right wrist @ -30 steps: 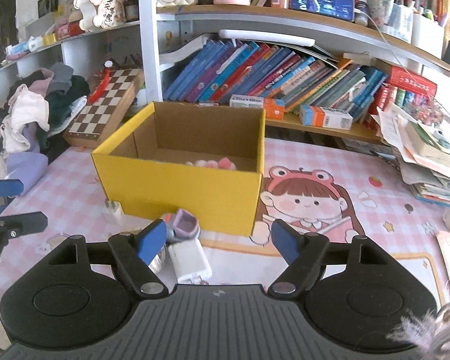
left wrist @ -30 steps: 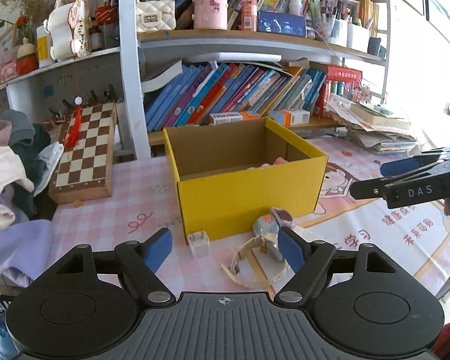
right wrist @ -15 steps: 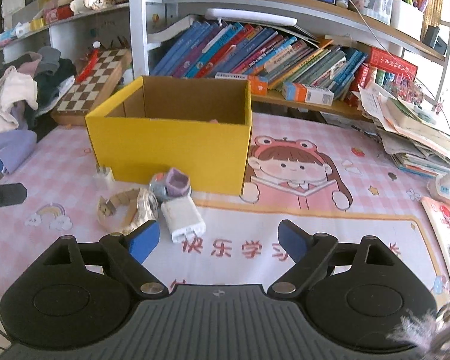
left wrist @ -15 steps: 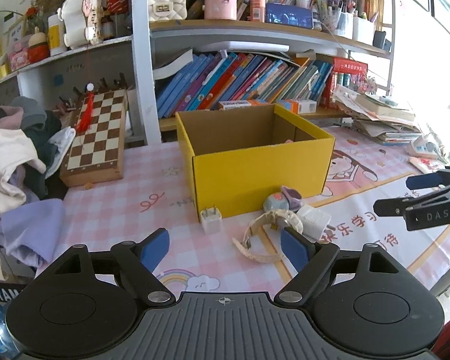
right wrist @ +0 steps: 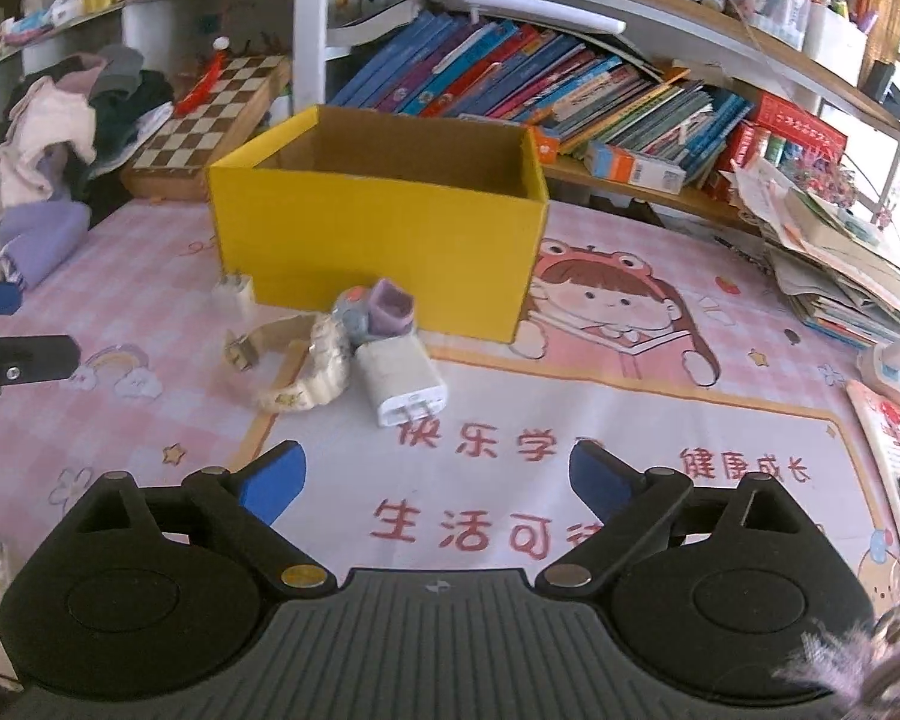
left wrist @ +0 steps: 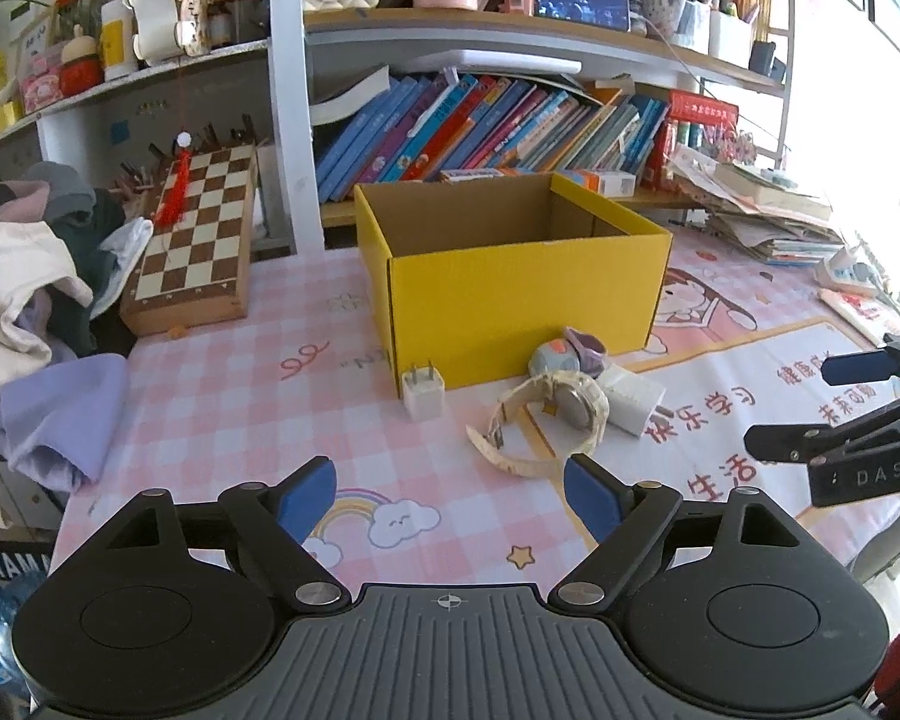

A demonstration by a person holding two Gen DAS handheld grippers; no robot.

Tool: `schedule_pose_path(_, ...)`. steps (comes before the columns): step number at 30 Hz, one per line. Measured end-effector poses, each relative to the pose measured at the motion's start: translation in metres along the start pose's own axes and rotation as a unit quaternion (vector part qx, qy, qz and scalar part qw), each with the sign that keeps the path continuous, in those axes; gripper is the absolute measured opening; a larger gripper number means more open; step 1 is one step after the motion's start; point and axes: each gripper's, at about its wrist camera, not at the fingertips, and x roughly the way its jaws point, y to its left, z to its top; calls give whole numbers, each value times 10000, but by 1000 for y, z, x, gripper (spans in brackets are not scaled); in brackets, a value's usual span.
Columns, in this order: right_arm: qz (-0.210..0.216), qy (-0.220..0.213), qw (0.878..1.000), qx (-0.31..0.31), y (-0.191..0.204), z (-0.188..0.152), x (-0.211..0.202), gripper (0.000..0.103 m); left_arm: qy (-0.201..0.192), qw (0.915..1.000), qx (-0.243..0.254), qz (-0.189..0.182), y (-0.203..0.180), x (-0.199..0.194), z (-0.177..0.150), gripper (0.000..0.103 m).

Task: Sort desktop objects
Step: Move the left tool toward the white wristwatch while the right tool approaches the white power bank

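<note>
Left wrist view: the left gripper [left wrist: 450, 489] is held above the pink checked tablecloth [left wrist: 222, 372] with its jaws wide apart and nothing between them; they have just been opening a little further. Ahead of it, a cream wristwatch [left wrist: 552, 420] is seen lying on the cloth, touching a large white charger [left wrist: 633, 402]. A grey and purple toy [left wrist: 567, 354] is seen just behind the watch, against the front wall of the yellow cardboard box [left wrist: 522, 306]. A small white plug adapter [left wrist: 423, 393] stands by the box's near left corner, prongs up. A chessboard [left wrist: 195, 234] is propped to the left beside a pile of clothes [left wrist: 24, 282], and a row of books [left wrist: 480, 126] fills the shelf behind.

From the right wrist view, the right gripper [right wrist: 435, 480] is seen over the printed mat [right wrist: 600, 420], its jaws spread wide and empty, having just been opening. The large white charger [right wrist: 399, 387] lies just beyond its left fingertip [right wrist: 273, 480], with the watch [right wrist: 306, 369] and toy [right wrist: 375, 312] beyond. The box's contents cannot be told from either view.
</note>
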Motion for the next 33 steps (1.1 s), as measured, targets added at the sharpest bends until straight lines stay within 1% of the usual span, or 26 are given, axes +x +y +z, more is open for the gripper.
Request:
schedule_pose_path(5, 86, 77, 9999, -110, 8, -4, 1, 96, 49, 10000, 37, 7, -1, -1, -4, 87)
schedule_pose_path(7, 117, 102, 9998, -124, 11, -5, 1, 97, 65, 10000, 27, 15, -1, -1, -6, 90)
schedule_pose_path(11, 246, 212, 9994, -140, 18, -9, 3, 97, 125, 9999, 40, -1, -4, -1, -10, 90)
schedule_pose_path(17, 408, 301, 9982, -324, 30, -12, 5, 97, 193, 9993, 268, -149, -17, 2, -13, 91)
schedule_pose_path(20, 393, 311, 9982, -318, 29, -12, 5, 97, 208, 9989, 370, -181, -22, 4, -14, 91)
schedule_pose_path(26, 344, 330, 9985, -284, 26, -10, 8, 97, 250, 9990, 354, -148, -22, 7, -14, 91)
schedule_pose_path(33, 293, 206, 9977, -573, 32, -4, 9, 97, 237, 9991, 339, -106, -21, 12, -9, 91)
